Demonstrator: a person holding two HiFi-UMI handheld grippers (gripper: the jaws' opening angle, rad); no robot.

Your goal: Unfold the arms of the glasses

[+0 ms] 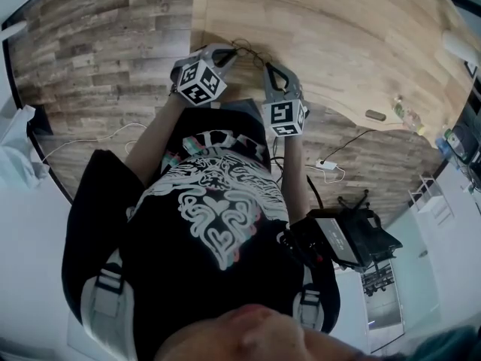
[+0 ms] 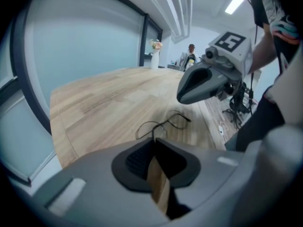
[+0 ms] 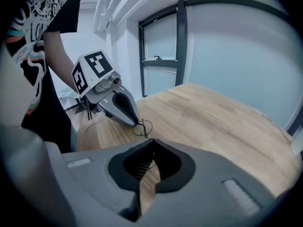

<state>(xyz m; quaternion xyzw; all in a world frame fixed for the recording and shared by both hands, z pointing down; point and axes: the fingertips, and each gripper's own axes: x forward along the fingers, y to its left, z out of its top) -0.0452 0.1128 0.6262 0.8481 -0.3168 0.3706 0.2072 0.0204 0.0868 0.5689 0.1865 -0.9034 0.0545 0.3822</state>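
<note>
The glasses (image 1: 245,50) are a thin black wire pair lying on the light wooden table (image 1: 338,43), near its front edge. In the left gripper view the glasses (image 2: 163,123) lie just past the jaw tips, and a thin wire of the frame runs into the tips. My left gripper (image 2: 154,139) is shut on the glasses; the right gripper view shows its tip down at the lenses (image 3: 142,126). My right gripper (image 3: 151,141) is shut with nothing in it. It hangs a little above and to the right of the glasses (image 2: 182,98).
A small bottle (image 1: 406,116) and a small brown object (image 1: 375,115) sit at the table's right edge. Cables and a power strip (image 1: 327,165) lie on the wood-look floor below. A vase of flowers (image 2: 155,56) stands at the table's far end.
</note>
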